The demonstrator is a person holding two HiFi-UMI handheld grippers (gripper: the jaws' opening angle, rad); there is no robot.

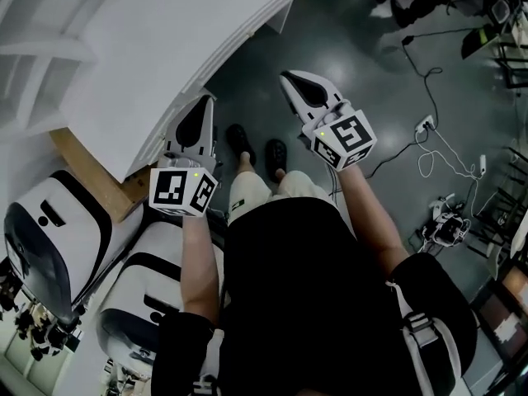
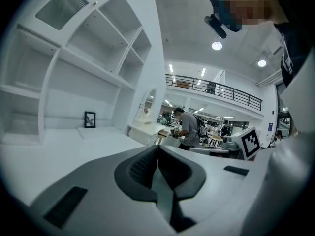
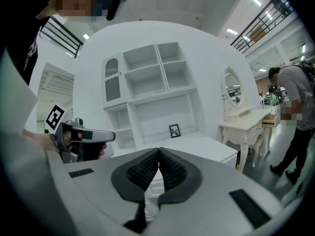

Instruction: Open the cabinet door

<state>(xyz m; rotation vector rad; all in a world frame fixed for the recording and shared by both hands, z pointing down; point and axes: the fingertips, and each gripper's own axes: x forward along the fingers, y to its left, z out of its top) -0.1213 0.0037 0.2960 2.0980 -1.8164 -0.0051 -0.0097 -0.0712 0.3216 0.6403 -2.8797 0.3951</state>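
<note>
- Tongs first: the left gripper (image 2: 157, 150) has its ribbed dark pads pressed together, just a hairline seam between them and nothing caught in it. The right gripper (image 3: 158, 152) matches it, with pads meeting at the tip and nothing held.
- Both are held out in front of the person, side by side and apart from each other, noses aimed at the tall white cabinet with open shelves (image 3: 152, 82). To my eye that's a carrying pose, not a working one.
- Neither touches the furniture. In the head view the left one sits close beside the white unit's edge, and the right one hangs over the bare dark grey floor (image 1: 346, 40).
- Now the cabinet door. The best candidate I can spot is the narrow arched glazed door (image 3: 112, 80) in the upper left bay, which looks shut in its frame. The low white base unit (image 3: 206, 149) below may have fronts too, so I cannot tell which door is meant.
- A small black-framed picture (image 3: 174, 130) stands at the back of the wide middle recess, and I'd judge it's out of that door's swing.
- Closed jaws suit an approach. For a pull they'd have to part round a handle or hook an edge, and no handle shows from here.
- The task looks barely begun: door closed, nothing gripped.
</note>
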